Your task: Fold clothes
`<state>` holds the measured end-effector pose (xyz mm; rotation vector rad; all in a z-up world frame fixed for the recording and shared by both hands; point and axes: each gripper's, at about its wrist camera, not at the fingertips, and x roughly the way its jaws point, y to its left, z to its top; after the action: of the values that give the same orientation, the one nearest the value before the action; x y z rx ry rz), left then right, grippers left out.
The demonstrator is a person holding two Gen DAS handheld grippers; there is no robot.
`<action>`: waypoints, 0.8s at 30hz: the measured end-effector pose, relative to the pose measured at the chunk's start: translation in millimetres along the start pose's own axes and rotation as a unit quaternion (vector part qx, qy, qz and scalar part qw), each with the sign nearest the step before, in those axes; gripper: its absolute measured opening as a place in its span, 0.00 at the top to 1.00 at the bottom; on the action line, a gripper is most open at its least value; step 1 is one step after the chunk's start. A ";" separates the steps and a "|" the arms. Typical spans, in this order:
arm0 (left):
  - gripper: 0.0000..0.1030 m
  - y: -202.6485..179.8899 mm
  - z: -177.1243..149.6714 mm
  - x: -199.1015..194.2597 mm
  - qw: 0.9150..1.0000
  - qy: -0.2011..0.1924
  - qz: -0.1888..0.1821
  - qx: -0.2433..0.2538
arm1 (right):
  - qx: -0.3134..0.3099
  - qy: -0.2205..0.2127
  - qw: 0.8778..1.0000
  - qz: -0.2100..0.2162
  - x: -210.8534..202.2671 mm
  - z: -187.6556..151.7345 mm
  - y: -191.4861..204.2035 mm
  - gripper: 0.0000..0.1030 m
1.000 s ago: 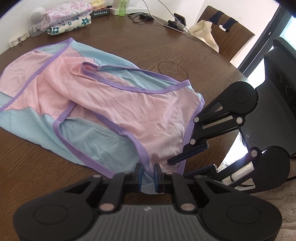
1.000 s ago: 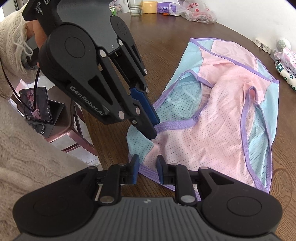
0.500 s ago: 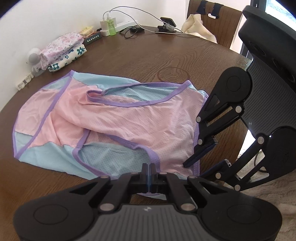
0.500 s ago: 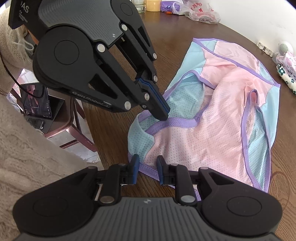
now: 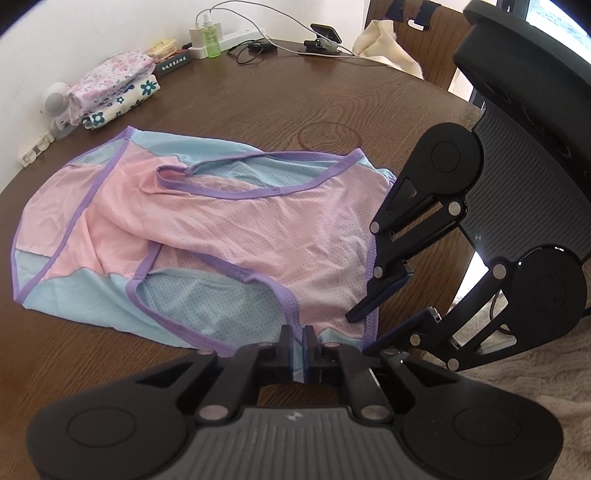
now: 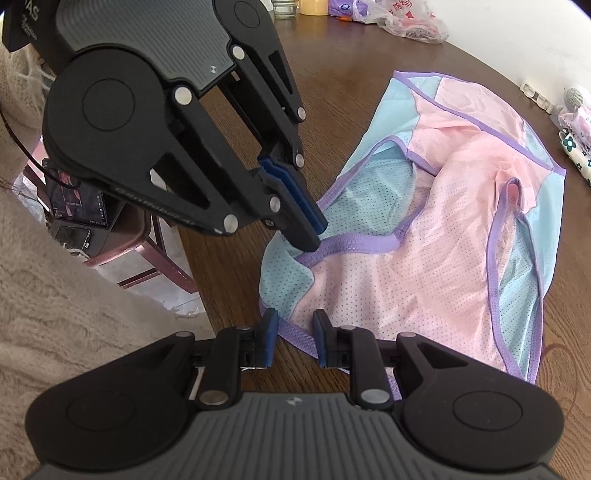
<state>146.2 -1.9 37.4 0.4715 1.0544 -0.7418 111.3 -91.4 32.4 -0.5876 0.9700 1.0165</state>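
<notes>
Pink and light-blue briefs [image 5: 221,236] with purple trim lie spread on the round brown wooden table [image 5: 295,99]. My left gripper [image 5: 298,345] is shut on the near purple-trimmed corner of the briefs; it also shows in the right wrist view [image 6: 308,236], pinching that hem. My right gripper [image 6: 292,341] is open, its fingers astride the near purple edge of the briefs [image 6: 406,266] at the table's rim. In the left wrist view the right gripper [image 5: 364,332] sits just right of the briefs, jaws apart.
Folded floral clothes [image 5: 114,86] sit at the table's far left by the wall, with a small white figure [image 5: 55,105]. A charger, bottle and cables [image 5: 236,37] lie at the back. A wooden chair [image 5: 424,40] stands behind. Cups and bags [image 6: 373,14] crowd the far edge.
My left gripper closed on the corner of the briefs and lifted it slightly. The right gripper stayed open over the near edge.
</notes>
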 end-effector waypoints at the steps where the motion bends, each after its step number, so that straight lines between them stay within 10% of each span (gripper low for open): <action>1: 0.92 -0.8 -0.2 1.2 1.000 0.004 -0.005 0.000 | -0.002 0.001 1.000 0.000 0.1 0.1 0.4 0.79; 24: 0.94 28.8 8.6 23.3 0.990 0.033 -0.086 -0.110 | -0.023 -0.001 1.000 -0.002 0.3 0.1 2.9 0.79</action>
<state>179.5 4.3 20.2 0.2186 1.2338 -0.7565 108.8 -89.9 32.3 -0.6271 0.9454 1.0376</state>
